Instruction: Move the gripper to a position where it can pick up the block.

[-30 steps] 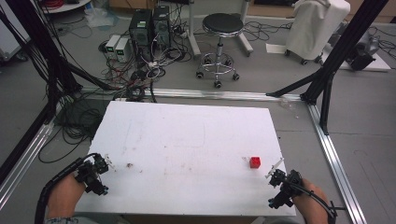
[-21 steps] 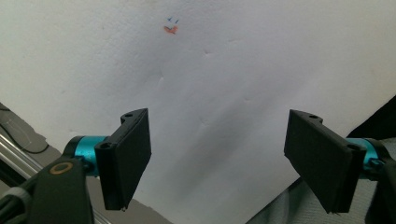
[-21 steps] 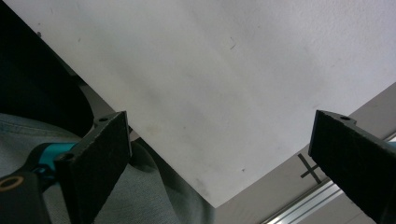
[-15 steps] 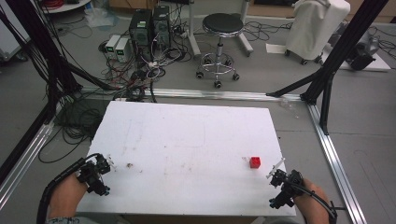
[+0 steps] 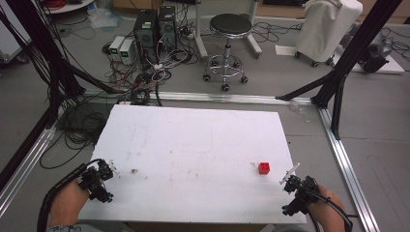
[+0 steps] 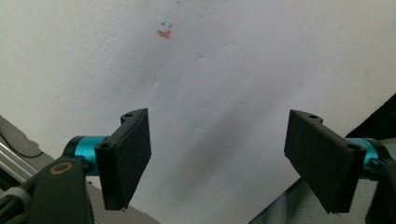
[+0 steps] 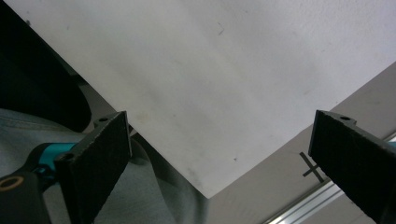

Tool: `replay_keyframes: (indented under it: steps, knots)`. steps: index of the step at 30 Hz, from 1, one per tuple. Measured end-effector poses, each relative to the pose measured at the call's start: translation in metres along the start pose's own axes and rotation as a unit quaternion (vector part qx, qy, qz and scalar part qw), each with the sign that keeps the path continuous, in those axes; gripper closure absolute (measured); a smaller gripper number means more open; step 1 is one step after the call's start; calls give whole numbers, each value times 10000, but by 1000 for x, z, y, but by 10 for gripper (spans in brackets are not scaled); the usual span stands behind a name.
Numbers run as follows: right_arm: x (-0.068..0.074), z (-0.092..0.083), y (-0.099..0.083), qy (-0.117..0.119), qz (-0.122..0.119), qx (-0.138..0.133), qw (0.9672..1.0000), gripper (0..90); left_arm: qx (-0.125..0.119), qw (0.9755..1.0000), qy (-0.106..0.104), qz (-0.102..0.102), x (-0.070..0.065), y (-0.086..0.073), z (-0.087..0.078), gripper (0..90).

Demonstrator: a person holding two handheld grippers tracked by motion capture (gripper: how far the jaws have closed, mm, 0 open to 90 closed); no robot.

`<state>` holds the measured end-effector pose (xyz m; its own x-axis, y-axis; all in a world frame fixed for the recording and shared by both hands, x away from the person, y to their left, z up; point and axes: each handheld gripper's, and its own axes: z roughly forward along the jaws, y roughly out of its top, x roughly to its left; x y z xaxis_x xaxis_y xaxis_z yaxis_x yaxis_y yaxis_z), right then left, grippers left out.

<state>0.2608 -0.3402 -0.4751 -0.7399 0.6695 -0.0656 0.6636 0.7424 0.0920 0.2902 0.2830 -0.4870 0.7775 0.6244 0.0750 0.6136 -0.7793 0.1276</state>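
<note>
A small red cube (image 5: 264, 167) sits on the white table (image 5: 193, 145) toward its front right. My right gripper (image 5: 296, 197) hovers at the table's front right corner, a short way right of and nearer than the cube; its jaws stand wide apart with nothing between them (image 7: 219, 163). My left gripper (image 5: 98, 181) rests at the front left edge, jaws also wide apart and empty (image 6: 217, 158). An orange and blue mark (image 6: 164, 32) shows on the table surface ahead of the left gripper.
A small brown speck (image 5: 133, 171) lies on the table near the left gripper. Aluminium frame rails (image 5: 345, 169) run along the table's sides. Beyond the far edge stand a stool (image 5: 230, 29), computer boxes (image 5: 154, 24) and tangled cables (image 5: 77, 125).
Both hands shifted only slightly at the near edge; the right gripper drifted a little. The cube has not moved.
</note>
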Motion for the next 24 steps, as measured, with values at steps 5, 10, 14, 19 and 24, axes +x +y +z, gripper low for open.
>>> replay_keyframes:
  steps: [5,10,14,19,24]
  knots:
    - [-12,-4,5,-6,-142,-32,9999,51,-6,10000,-11,-18,0,0,0,231]
    - [-22,-6,12,-61,-382,-10,9993,50,-15,10000,-1,-10,0,-1,0,231]
    - [-30,-8,19,-108,-706,-2,9974,50,-16,10000,3,4,1,-1,0,231]
    - [-37,-10,30,95,-1153,51,9933,50,-14,10000,-13,-14,1,-1,1,231]
    - [-45,-12,45,116,-1429,24,9897,50,-36,10000,-21,-30,1,-1,2,231]
